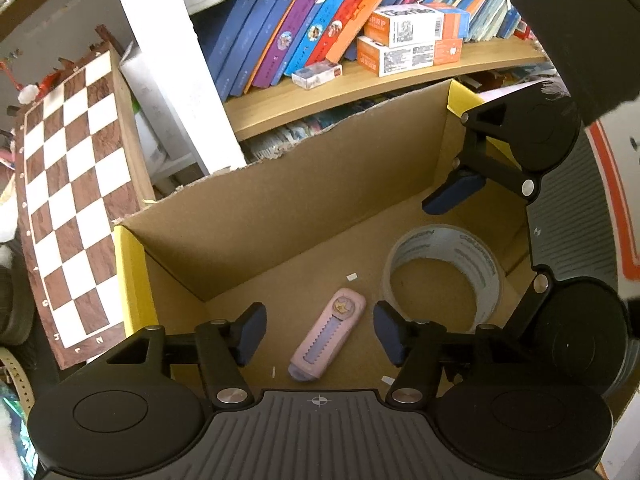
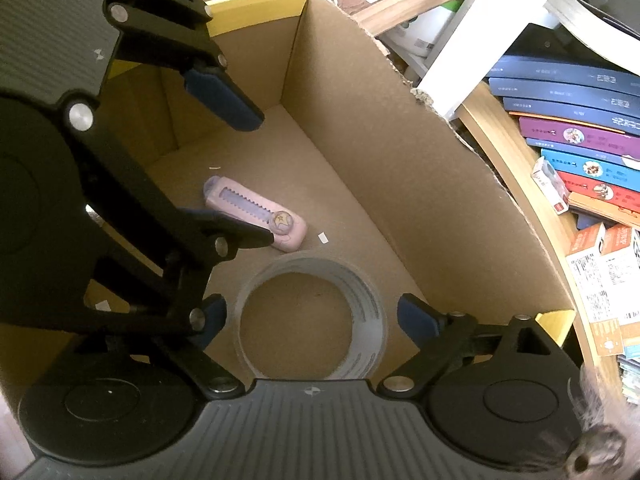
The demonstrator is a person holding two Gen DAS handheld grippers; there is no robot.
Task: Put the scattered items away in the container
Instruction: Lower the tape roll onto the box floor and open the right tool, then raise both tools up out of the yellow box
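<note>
While both grippers hang over the open cardboard box point(image 1: 280, 208), nothing is held in either of them. The left gripper point(image 1: 320, 332) has its jaws spread wide and released, one blue pad on each side of the pink utility knife point(image 1: 328, 340) without touching it. The right gripper point(image 2: 310, 316) is likewise released, its jaws parted on either side of the tape roll point(image 2: 312, 316), and I cannot tell whether the pads touch the roll's wall.

The pink utility knife lies flat on the box floor, near the middle. Its long axis runs diagonally across the floor: the rounded end with the small star badge points toward the tape roll and the box's long back wall, while the other end, a slightly darker lilac tip, points away from the roll toward the near side of the box. The toothed slider strip runs along that same axis.

The tape roll lies on its side, hole upward, just beside the knife's badge end but apart from it. A few small white paper scraps point(image 1: 352, 277) lie on the box floor near the knife. Beyond the box's back wall stand a bookshelf point(image 1: 360, 84) of slanted books and, to the box's left, a chessboard point(image 1: 72, 200) propped upright.
</note>
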